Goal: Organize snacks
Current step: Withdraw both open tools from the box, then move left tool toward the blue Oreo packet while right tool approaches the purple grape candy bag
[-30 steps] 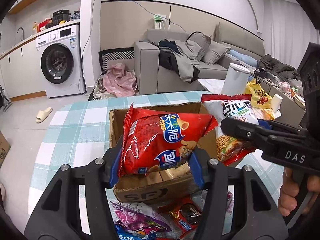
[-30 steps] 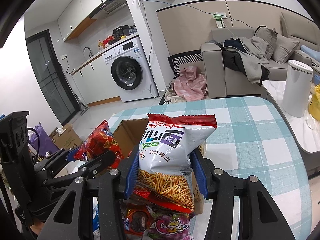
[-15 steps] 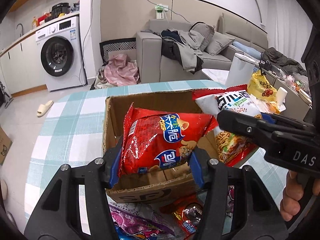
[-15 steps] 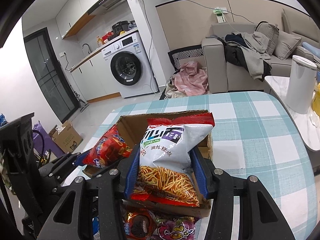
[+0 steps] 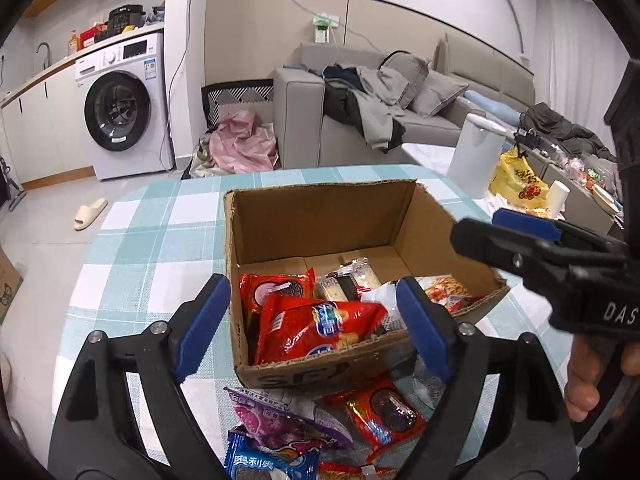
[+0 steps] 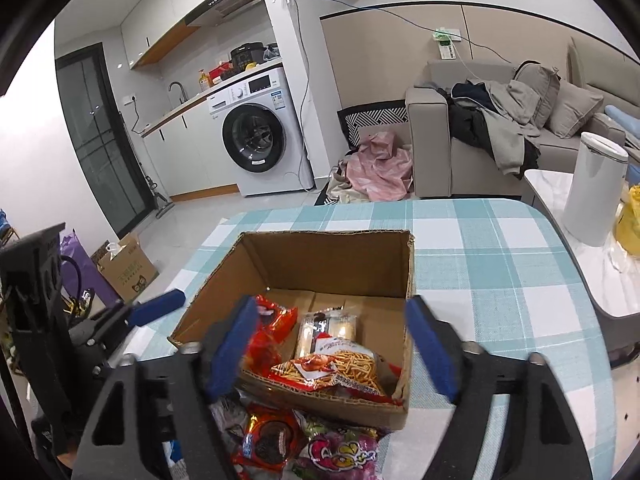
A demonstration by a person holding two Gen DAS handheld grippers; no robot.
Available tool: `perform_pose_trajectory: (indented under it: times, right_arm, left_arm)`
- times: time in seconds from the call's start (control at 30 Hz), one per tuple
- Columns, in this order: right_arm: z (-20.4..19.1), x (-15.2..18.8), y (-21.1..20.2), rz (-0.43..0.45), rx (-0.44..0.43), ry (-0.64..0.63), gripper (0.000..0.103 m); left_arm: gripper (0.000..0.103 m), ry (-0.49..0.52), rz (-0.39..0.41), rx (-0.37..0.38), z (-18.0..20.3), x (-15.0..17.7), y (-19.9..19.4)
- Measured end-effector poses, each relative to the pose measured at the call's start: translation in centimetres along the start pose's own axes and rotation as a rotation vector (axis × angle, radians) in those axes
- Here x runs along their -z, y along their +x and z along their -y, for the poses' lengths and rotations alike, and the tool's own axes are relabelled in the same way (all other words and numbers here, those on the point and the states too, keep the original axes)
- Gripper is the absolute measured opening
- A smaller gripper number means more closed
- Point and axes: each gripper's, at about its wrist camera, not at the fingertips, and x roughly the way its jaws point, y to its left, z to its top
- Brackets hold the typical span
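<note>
An open cardboard box stands on the checked tablecloth. The red crisp bag lies inside it at the near left. The white noodle-stick bag lies at the near right, over the front wall. Small wrapped snacks lie deeper in the box. My left gripper hangs over the near wall, its jaws opening, pads clear of the red bag. My right gripper is also opening, nothing pressed between its pads.
Loose packets lie on the table in front of the box: a purple one, a red biscuit pack, a blue one. A white bin stands beside the table at right. A hand holds the right gripper.
Both grippers opened. The red crisp bag and the noodle-stick bag dropped out of the jaws and now lie in the box.
</note>
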Motion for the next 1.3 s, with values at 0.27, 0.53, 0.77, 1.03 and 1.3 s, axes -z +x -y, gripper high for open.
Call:
perform_pose_trajectory:
  times: [0.27, 0.53, 0.77, 1.03, 1.3]
  right_arm:
    - [0.8, 1.6, -1.7, -0.010, -0.006, 0.006, 0.102]
    - [0.8, 3.3, -3.1, -0.025, -0.028, 0.017, 0.102]
    - [1.0, 5.3, -3.6, -0.062, -0.031, 0.017, 0.102]
    - [1.4, 6.8, -3.4, -0.088, -0.036, 0.016, 0.102]
    - [1.5, 7.7, -3.1, -0.111, -0.046, 0.029, 0.102]
  left_arm:
    - [0.102, -0.014, 0.026, 0.007, -0.6, 1.1, -3.2]
    - [0.102, -0.010, 0.028, 0.004, -0.8, 2.5, -6.0]
    - [0.102, -0.005, 0.023, -0.007, -1.2, 4.3, -7.7]
    - [0.102, -0.017, -0.012, -0.019, -2.0, 6.5, -8.2]
    - [0.102, -0.022, -0.040, -0.022, -2.3, 8.0, -7.8]
